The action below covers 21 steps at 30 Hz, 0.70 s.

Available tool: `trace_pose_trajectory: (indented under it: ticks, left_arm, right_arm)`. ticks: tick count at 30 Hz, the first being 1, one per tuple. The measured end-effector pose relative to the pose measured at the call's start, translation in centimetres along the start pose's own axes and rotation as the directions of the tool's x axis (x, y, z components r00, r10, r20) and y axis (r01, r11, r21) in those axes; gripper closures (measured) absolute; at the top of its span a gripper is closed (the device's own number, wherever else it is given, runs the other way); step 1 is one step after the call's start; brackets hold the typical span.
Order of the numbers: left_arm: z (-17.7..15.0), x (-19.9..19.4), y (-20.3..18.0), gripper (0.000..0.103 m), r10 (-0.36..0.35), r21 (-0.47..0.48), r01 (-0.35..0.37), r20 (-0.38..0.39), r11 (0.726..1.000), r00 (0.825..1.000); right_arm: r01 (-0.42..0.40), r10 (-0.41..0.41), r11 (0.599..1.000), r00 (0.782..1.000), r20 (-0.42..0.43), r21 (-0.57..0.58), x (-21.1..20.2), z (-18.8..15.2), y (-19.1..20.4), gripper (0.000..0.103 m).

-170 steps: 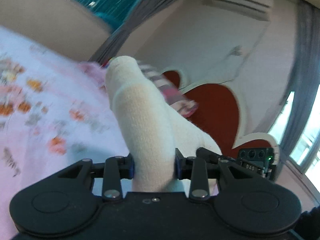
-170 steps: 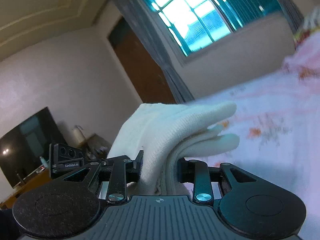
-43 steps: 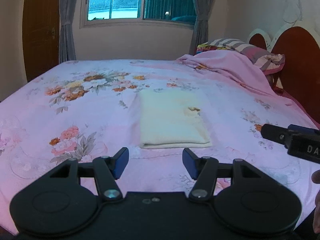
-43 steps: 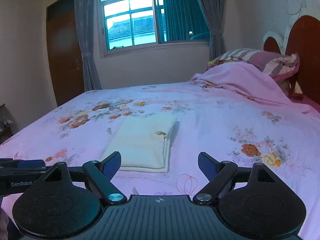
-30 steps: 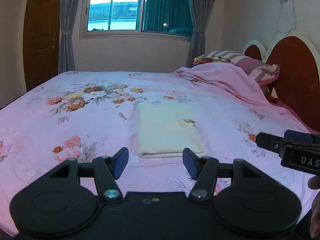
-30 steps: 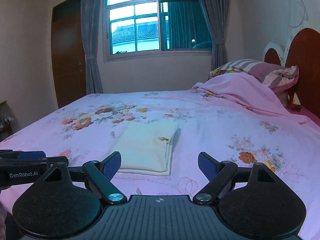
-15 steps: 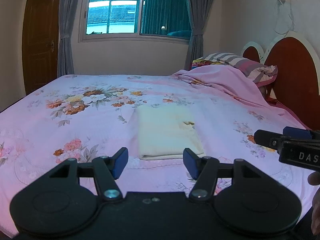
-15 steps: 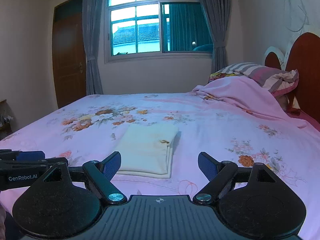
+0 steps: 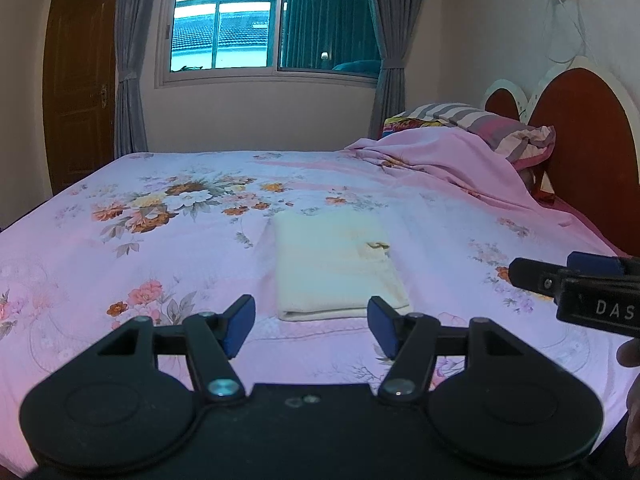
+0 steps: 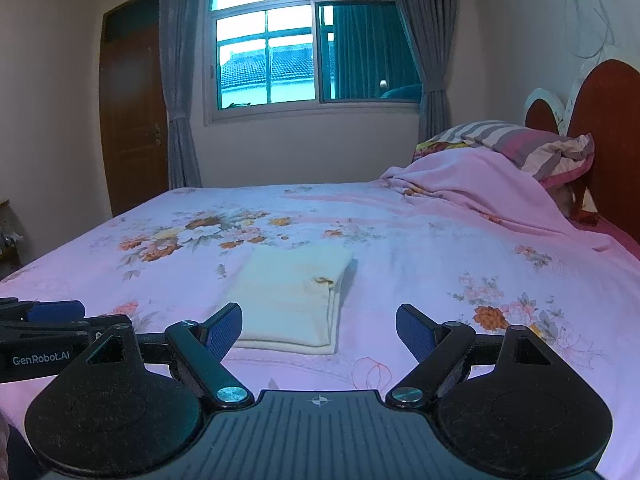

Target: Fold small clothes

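A cream-white folded garment (image 9: 336, 264) lies flat as a neat rectangle on the pink floral bedsheet (image 9: 160, 248); in the right wrist view the garment (image 10: 292, 300) shows its stacked layers along the right side. My left gripper (image 9: 311, 322) hovers open in front of its near edge, nothing between the blue pads. My right gripper (image 10: 319, 330) is open wide, also short of the garment and empty. The right gripper's tip (image 9: 576, 276) shows at the right of the left wrist view; the left gripper's tip (image 10: 44, 316) shows at the left of the right wrist view.
A bunched pink blanket (image 9: 452, 164) and striped pillows (image 10: 532, 148) lie at the head of the bed beside the red and white headboard (image 9: 588, 140). A curtained window (image 10: 304, 56) and a brown door (image 10: 132, 116) stand beyond the bed's far side.
Five to six seconds ago both grippers were shut on the white garment in the air; now it lies folded on the bed and both are open. In the last second the garment sits slightly farther off.
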<state>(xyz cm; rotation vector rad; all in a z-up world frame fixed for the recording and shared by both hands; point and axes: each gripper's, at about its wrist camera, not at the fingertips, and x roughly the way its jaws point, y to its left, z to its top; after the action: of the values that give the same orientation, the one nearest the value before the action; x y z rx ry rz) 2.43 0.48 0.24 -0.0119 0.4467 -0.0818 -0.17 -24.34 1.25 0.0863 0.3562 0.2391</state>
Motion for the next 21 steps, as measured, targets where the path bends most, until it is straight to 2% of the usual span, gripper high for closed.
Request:
trace_pose_trajectory:
  ticks: [12, 21]
  left_arm:
    - [-0.17, 0.50, -0.20, 0.039, 0.006, 0.003, -0.006, -0.027, 1.000, 1.000]
    - [-0.52, 0.40, -0.39, 0.037, 0.016, 0.031, -0.016, -0.013, 0.999, 1.000]
  right_arm:
    - [0.006, -0.006, 1.000, 1.000, -0.009, 0.004, 0.26, -0.13, 0.21, 0.019]
    - [0.011, -0.010, 1.000, 1.000, -0.016, 0.008, 0.59, -0.28, 0.49, 0.019]
